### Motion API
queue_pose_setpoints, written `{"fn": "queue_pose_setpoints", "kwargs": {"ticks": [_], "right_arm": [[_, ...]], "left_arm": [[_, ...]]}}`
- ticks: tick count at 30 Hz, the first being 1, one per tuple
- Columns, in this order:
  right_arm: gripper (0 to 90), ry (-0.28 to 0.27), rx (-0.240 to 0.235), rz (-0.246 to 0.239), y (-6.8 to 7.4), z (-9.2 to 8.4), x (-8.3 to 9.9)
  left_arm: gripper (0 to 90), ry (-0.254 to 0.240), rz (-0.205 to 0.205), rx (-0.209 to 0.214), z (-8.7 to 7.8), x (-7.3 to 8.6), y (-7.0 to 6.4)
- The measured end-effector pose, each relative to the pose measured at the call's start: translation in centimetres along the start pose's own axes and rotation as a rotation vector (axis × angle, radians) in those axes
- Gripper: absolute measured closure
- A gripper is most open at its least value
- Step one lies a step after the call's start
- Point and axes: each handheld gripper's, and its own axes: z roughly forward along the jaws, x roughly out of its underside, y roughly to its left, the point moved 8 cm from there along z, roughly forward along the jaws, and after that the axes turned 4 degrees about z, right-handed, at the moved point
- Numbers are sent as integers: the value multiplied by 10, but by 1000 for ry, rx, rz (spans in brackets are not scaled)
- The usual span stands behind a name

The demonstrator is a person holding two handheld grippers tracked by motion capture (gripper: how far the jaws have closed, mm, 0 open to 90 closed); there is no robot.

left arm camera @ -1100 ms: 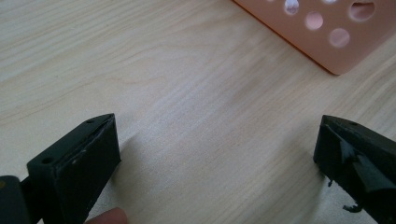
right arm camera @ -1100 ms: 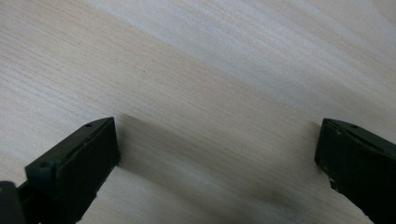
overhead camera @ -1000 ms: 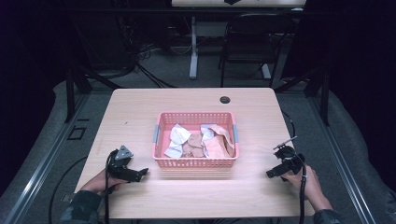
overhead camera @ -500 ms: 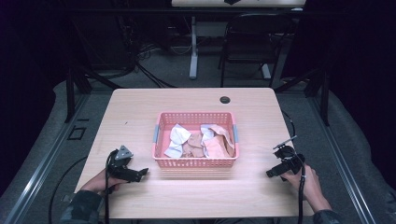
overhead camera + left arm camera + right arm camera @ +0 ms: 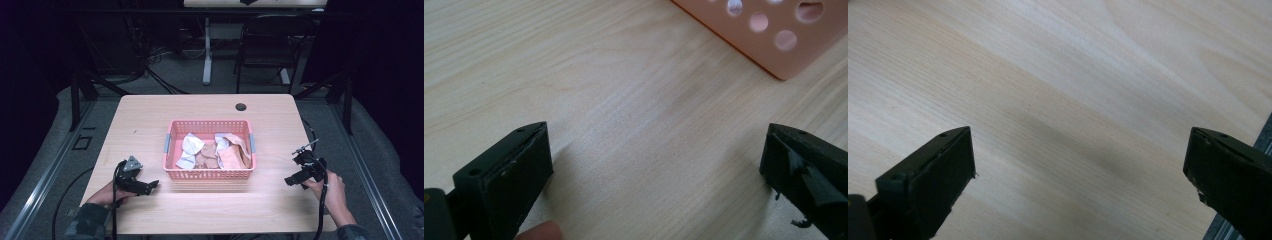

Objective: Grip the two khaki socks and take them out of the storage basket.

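You are at the start. Your left hand-held gripper (image 5: 150, 185) rests low on the tabletop (image 5: 150, 120), just beside the near left corner of the pink basket (image 5: 209, 174). Its jaws stand wide apart and hold nothing. Your right hand-held gripper (image 5: 292, 181) sits near the right edge of the tabletop, apart from the basket. Its jaws are wide too, with nothing between them.

The basket stands in the middle of the tabletop. Inside it lie crumpled cloths (image 5: 215, 150), some white and some tan or peach. I think the job is to deal with these cloths, and no cloth is picked up yet.

For the next move, you likely need to lift a hand-held gripper over the basket wall, go down on one cloth, and close on a fold that sticks up.

Some things are hard to see. The cloths are bunched, so you cannot tell how many there are or where one ends. In the left gripper view, the basket is cut off: a corner with round holes (image 5: 758, 21). The right gripper view looks at bare wood.
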Motion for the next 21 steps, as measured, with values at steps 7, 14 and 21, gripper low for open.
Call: {"fn": "queue_pose_setpoints", "kwargs": {"ticks": [7,14,21], "right_arm": [[0,-52,-14,-29,8,-19,-13],[0,-105,-26,-46,18,-38,-27],[0,-111,-51,-51,25,-49,-34]], "left_arm": [[4,0,-1,0,0,0,0],[3,0,0,0,0,0,0],[4,1,0,-1,0,0,0]]}}
